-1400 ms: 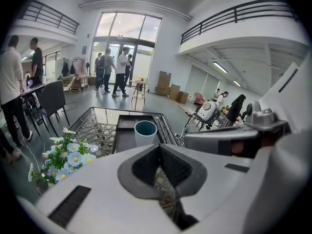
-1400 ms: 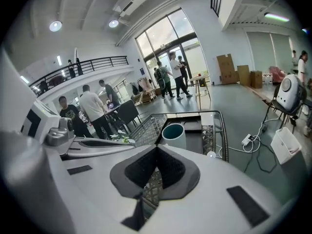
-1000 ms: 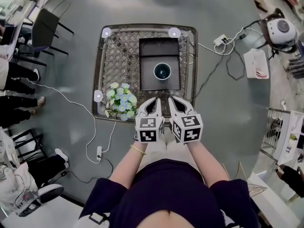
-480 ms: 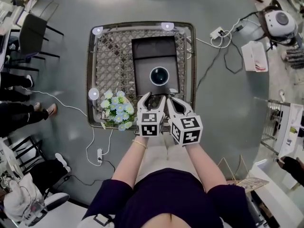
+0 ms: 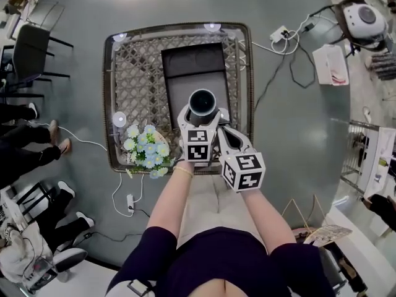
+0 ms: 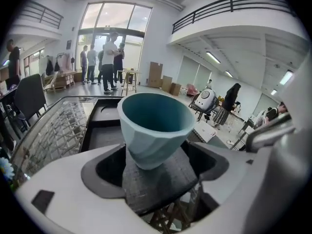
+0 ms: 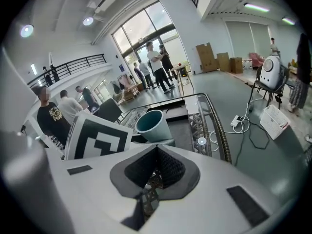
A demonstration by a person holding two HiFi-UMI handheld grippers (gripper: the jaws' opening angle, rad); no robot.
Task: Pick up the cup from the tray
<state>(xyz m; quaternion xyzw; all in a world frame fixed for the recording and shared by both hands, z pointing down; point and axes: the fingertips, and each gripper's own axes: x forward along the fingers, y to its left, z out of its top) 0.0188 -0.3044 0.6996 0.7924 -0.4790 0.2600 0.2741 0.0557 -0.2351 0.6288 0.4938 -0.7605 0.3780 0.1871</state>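
Note:
A pale blue cup (image 5: 202, 104) stands upright on the dark tray (image 5: 189, 67), near the tray's front end. My left gripper (image 5: 203, 112) has reached it, and its jaws are opening, spread wide with the cup between them. In the left gripper view the cup (image 6: 155, 126) fills the middle just above the left gripper (image 6: 155, 167), and I see no pad pressing on its wall. My right gripper (image 5: 225, 130) hangs shut and empty just behind and right of the left one. From the right gripper view the cup (image 7: 151, 126) shows beyond the right gripper (image 7: 155, 152).
The tray lies on a glass-topped wicker table (image 5: 136, 79). A bunch of white and blue flowers (image 5: 145, 150) sits at the table's front left corner. Cables and a power strip (image 5: 276, 34) lie on the floor at right. A chair (image 5: 28, 48) and people's legs stand at left.
My left gripper moved forward to the cup and went from shut to spread wide around it. The right gripper stayed shut and trailed slightly behind.

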